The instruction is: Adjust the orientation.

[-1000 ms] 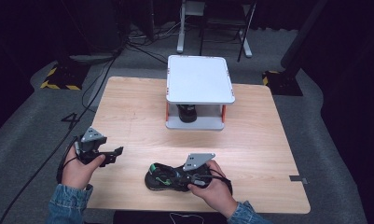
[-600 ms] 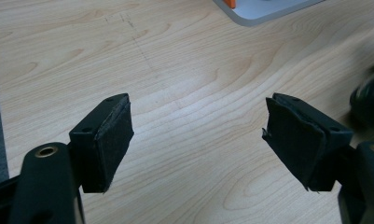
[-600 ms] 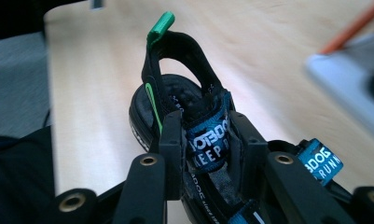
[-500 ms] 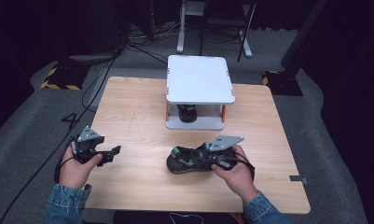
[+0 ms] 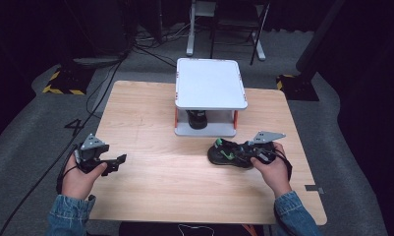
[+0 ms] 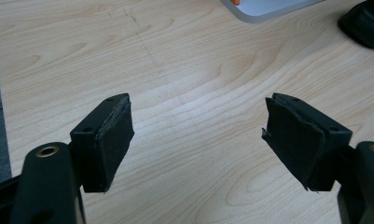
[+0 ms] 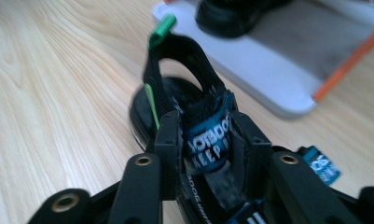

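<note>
A black sandal [image 5: 221, 153] with green trim lies on the wooden table [image 5: 150, 123], just in front of the white two-level rack [image 5: 210, 83]. My right gripper [image 5: 237, 152] reaches it from the right. In the right gripper view my right gripper [image 7: 208, 135] has its jaws on either side of the sandal's [image 7: 184, 46] blue-lettered strap and touching it; the jaws have just been opening a little. A second dark shoe [image 5: 197, 119] stands on the rack's lower shelf [image 7: 278, 70]. My left gripper [image 5: 117, 162] rests open at the table's left, and its view shows my left gripper [image 6: 196, 126] holding nothing.
The rack stands at the table's far middle, its lower shelf edged with orange posts [image 5: 235, 118]. Bare wood lies between the two hands. A chair base [image 5: 224, 29] and cables [image 5: 106, 73] are on the floor beyond the table.
My right gripper has carried the sandal to the right and slightly farther away, from the table's middle front to just before the rack's right corner. The left hand stayed put.
</note>
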Tool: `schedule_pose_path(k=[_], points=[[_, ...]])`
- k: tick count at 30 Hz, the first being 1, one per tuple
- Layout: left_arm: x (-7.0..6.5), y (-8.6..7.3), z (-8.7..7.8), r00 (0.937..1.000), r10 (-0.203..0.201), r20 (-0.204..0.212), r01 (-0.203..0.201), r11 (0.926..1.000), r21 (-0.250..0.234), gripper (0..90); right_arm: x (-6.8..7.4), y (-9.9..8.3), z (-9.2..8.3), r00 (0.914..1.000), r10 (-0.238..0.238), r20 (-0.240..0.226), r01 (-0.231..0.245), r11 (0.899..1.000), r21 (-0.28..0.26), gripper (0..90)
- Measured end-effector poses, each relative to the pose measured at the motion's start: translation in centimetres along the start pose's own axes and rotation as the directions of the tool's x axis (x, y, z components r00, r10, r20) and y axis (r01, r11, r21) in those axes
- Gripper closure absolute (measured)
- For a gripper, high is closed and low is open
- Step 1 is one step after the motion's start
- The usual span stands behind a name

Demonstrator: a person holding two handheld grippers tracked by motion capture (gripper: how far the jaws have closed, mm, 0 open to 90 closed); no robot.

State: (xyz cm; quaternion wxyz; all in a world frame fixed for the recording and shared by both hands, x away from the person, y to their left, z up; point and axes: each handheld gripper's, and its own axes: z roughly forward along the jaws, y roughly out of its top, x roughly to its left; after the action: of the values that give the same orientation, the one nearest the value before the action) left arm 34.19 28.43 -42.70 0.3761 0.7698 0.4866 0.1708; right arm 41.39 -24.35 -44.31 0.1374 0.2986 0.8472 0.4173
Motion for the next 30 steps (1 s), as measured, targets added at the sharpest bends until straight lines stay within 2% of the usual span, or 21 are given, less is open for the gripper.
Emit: schedule_pose_path(k=[2, 3, 4, 5, 6, 7, 8, 9, 11, 12, 13, 15, 16, 19, 21, 22, 23, 25, 27, 30], points=[[0.0, 0.0, 0.0, 1.0000, 0.001, -0.002, -0.001, 1.0000, -0.001, 23.5, -0.3, -0.2, -0.1, 0.9996, 0.017, -0.023, -0.017, 1.000, -0.005, 58.0], [0.0, 0.0, 0.0, 1.0000, 0.002, -0.001, -0.002, 1.0000, 0.001, 23.6, -0.3, -0.1, -0.4, 0.9996, 0.027, -0.007, -0.027, 1.000, 0.000, 50.2], [0.0, 0.0, 0.1, 1.0000, -0.002, 0.001, 0.002, 1.0000, 0.001, 23.6, -0.2, 0.0, -0.5, 0.9993, 0.035, 0.016, -0.034, 0.999, -0.011, 47.5], [0.0, 0.0, 0.1, 1.0000, -0.002, 0.001, 0.002, 1.0000, 0.001, 23.6, -0.2, 0.0, -0.5, 0.9993, 0.035, 0.016, -0.034, 0.999, -0.011, 47.5], [0.0, 0.0, 0.1, 1.0000, 0.002, 0.000, -0.002, 1.0000, -0.001, 23.6, 0.1, 0.4, -0.8, 0.9983, 0.049, 0.030, -0.047, 0.998, -0.045, 38.4], [0.0, 0.0, 0.1, 1.0000, 0.002, 0.000, -0.002, 1.0000, -0.001, 23.6, 0.1, 0.4, -0.8, 0.9983, 0.049, 0.030, -0.047, 0.998, -0.045, 38.4], [0.0, 0.0, 0.1, 1.0000, 0.004, 0.003, -0.004, 1.0000, 0.003, 23.6, 0.7, 0.9, -0.9, 0.9976, 0.054, 0.043, -0.050, 0.995, -0.083, 37.6], [-0.1, -0.1, 0.1, 1.0000, 0.001, -0.001, -0.001, 1.0000, 0.003, 23.6, 0.7, 0.9, -0.9, 0.9976, 0.054, 0.043, -0.050, 0.995, -0.083, 37.6], [-0.1, -0.3, 0.0, 1.0000, -0.002, -0.006, 0.002, 1.0000, 0.005, 23.6, 1.6, 1.7, -0.9, 0.9993, 0.024, 0.028, -0.021, 0.994, -0.111, 44.4], [-0.1, -0.4, -0.1, 1.0000, -0.004, -0.006, 0.004, 1.0000, 0.008, 23.6, 1.9, 2.0, -0.7, 0.9996, 0.020, 0.019, -0.018, 0.993, -0.119, 45.1], [0.0, -0.7, -0.2, 0.9999, -0.007, -0.013, 0.007, 0.9999, 0.012, 23.6, 2.5, 2.5, -0.1, 0.9999, 0.012, 0.004, -0.011, 0.993, -0.122, 49.7], [0.0, -0.8, -0.2, 0.9999, -0.010, -0.014, 0.010, 0.9999, 0.013, 23.6, 2.7, 2.7, 0.4, 0.9998, 0.016, -0.009, -0.017, 0.992, -0.121, 51.0], [0.0, -1.1, -0.4, 0.9998, -0.016, -0.015, 0.016, 0.9997, 0.018, 23.6, 2.9, 2.9, 1.5, 0.9992, 0.033, -0.021, -0.035, 0.994, -0.105, 52.1], [0.0, -1.4, -0.6, 0.9996, -0.017, -0.023, 0.018, 0.9996, 0.021, 23.6, 3.0, 3.1, 2.6, 0.9985, 0.046, -0.029, -0.048, 0.994, -0.096, 53.4], [0.1, -1.8, -0.9, 0.9995, -0.019, -0.026, 0.019, 0.9995, 0.026, 23.6, 3.3, 3.4, 3.1, 0.9987, 0.044, -0.024, -0.046, 0.994, -0.103, 62.8], [0.3, -2.2, -1.3, 0.9991, -0.025, -0.034, 0.026, 0.9993, 0.027, 23.5, 3.6, 3.8, 3.4, 0.9993, 0.036, -0.004, -0.036, 0.996, -0.087, 74.3], [0.3, -2.2, -1.3, 0.9991, -0.025, -0.034, 0.026, 0.9993, 0.027, 23.5, 3.6, 3.8, 3.4, 0.9993, 0.036, -0.004, -0.036, 0.996, -0.087, 74.3], [0.5, -2.4, -1.7, 0.9984, -0.034, -0.046, 0.035, 0.9991, 0.022, 23.6, 3.5, 3.9, 3.6, 0.9992, 0.035, 0.020, -0.034, 0.997, -0.074, 84.0], [0.5, -2.6, -2.0, 0.9979, -0.041, -0.050, 0.042, 0.9989, 0.019, 23.7, 3.5, 3.9, 3.6, 0.9988, 0.047, 0.010, -0.046, 0.996, -0.076, 86.4], [0.5, -2.7, -2.2, 0.9982, -0.032, -0.051, 0.033, 0.9993, 0.019, 23.7, 3.7, 4.1, 3.4, 0.9996, 0.023, 0.016, -0.022, 0.998, -0.065, 87.8]])
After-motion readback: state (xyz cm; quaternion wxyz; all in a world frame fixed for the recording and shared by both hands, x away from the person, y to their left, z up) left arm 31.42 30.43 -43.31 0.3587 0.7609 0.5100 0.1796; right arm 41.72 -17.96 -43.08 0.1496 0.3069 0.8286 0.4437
